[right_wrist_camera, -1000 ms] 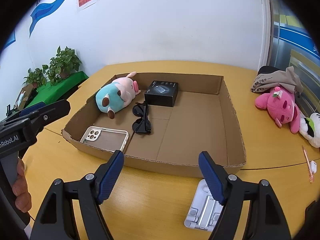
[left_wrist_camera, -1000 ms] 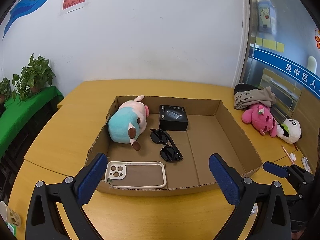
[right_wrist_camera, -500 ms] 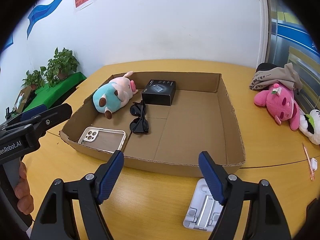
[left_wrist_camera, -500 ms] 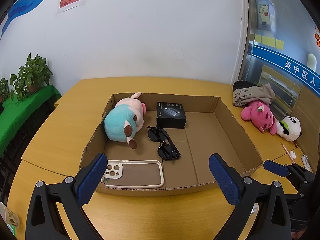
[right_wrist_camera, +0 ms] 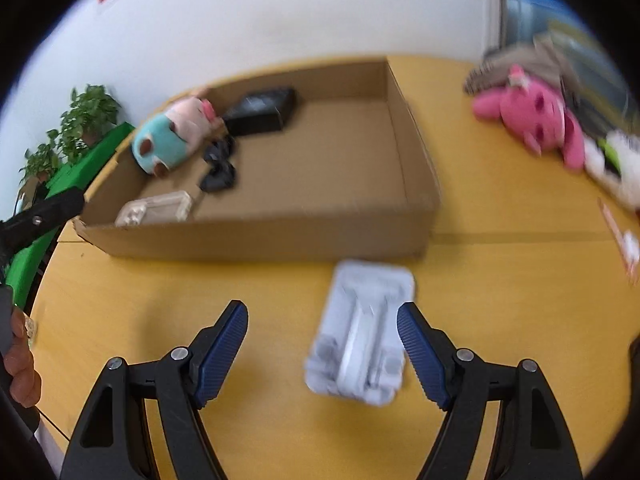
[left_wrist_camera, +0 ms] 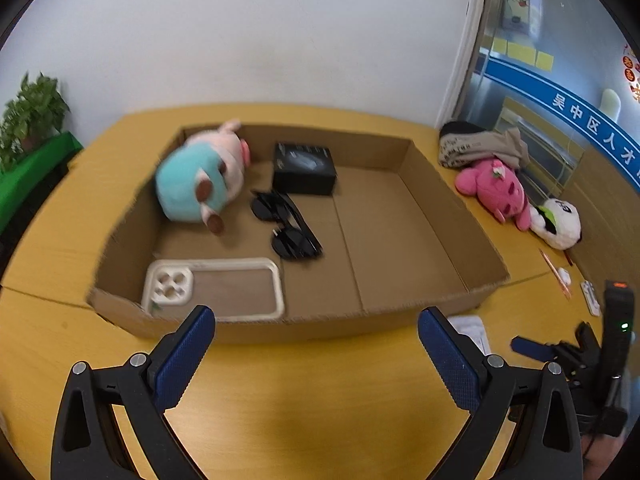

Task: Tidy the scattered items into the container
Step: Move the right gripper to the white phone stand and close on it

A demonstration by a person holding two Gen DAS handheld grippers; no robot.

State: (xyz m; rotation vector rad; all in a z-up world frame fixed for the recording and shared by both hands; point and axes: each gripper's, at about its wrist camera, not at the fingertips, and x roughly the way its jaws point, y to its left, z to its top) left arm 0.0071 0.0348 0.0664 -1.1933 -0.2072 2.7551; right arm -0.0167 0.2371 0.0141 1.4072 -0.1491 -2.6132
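Observation:
A shallow cardboard box (left_wrist_camera: 448,200) (right_wrist_camera: 416,168) lies on the yellow table. Inside it are a teal and pink plush pig (left_wrist_camera: 200,180) (right_wrist_camera: 168,140), a black case (left_wrist_camera: 304,164) (right_wrist_camera: 260,114), black sunglasses (left_wrist_camera: 286,226) (right_wrist_camera: 218,166) and a pale phone case (left_wrist_camera: 212,286) (right_wrist_camera: 156,208). A white folding phone stand (right_wrist_camera: 360,332) (left_wrist_camera: 472,328) lies on the table in front of the box. My right gripper (right_wrist_camera: 322,344) is open just above the stand, which sits between its fingers toward the right one. My left gripper (left_wrist_camera: 316,348) is open and empty before the box's near wall.
To the right of the box lie a pink plush (left_wrist_camera: 496,188) (right_wrist_camera: 532,116), a panda plush (left_wrist_camera: 558,220), a folded cap (left_wrist_camera: 476,146), a pencil (left_wrist_camera: 554,274) and small white items (left_wrist_camera: 590,296). Potted plants (left_wrist_camera: 32,116) (right_wrist_camera: 88,112) on a green cloth stand at the left.
Both grippers sank and tipped downward toward the table. The right one came over the white stand, which now sits between its fingers. Both stayed open.

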